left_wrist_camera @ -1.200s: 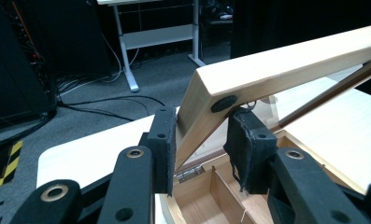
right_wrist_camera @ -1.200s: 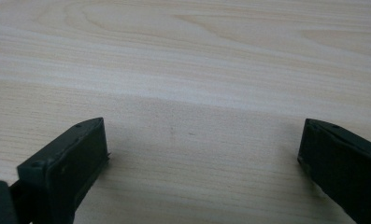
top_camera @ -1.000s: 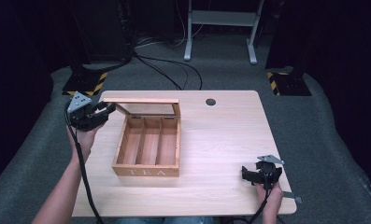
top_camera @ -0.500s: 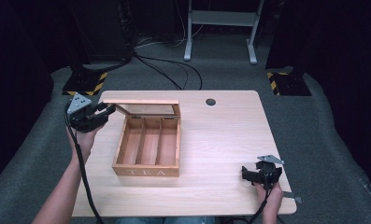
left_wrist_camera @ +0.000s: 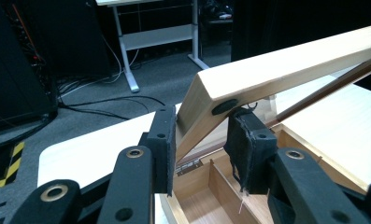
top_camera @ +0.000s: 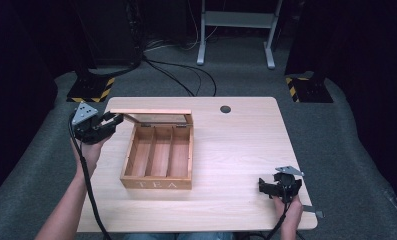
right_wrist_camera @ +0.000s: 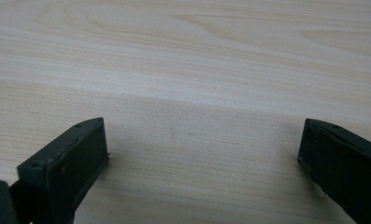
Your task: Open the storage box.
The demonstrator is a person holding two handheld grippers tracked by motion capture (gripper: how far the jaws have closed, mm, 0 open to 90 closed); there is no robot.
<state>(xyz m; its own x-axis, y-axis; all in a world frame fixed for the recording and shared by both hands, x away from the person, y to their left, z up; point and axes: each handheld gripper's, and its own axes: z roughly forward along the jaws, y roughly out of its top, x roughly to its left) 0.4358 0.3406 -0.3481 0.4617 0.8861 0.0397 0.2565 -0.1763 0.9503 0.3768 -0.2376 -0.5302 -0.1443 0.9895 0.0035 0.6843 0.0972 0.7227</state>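
A wooden tea box point(top_camera: 156, 183) with three bare compartments stands left of centre on the light wooden table point(top_camera: 236, 145). Its lid point(top_camera: 151, 112) is raised at the back, tilted up over the box. My left gripper point(top_camera: 113, 121) is at the lid's left end and is shut on the lid. In the left gripper view the jaws point(left_wrist_camera: 199, 140) clamp the lid's corner point(left_wrist_camera: 276, 65), with the open compartments point(left_wrist_camera: 197, 200) below. My right gripper point(top_camera: 267, 184) rests near the table's front right and stands open. Bare table point(right_wrist_camera: 183, 70) lies between its jaws point(right_wrist_camera: 202, 154).
A round black cable hole point(top_camera: 225, 109) sits near the table's far edge. Beyond the table are a dark carpet, loose cables point(top_camera: 181, 75), a metal stand point(top_camera: 236, 20) and yellow-black striped bases point(top_camera: 93, 90). The table's right half is bare wood.
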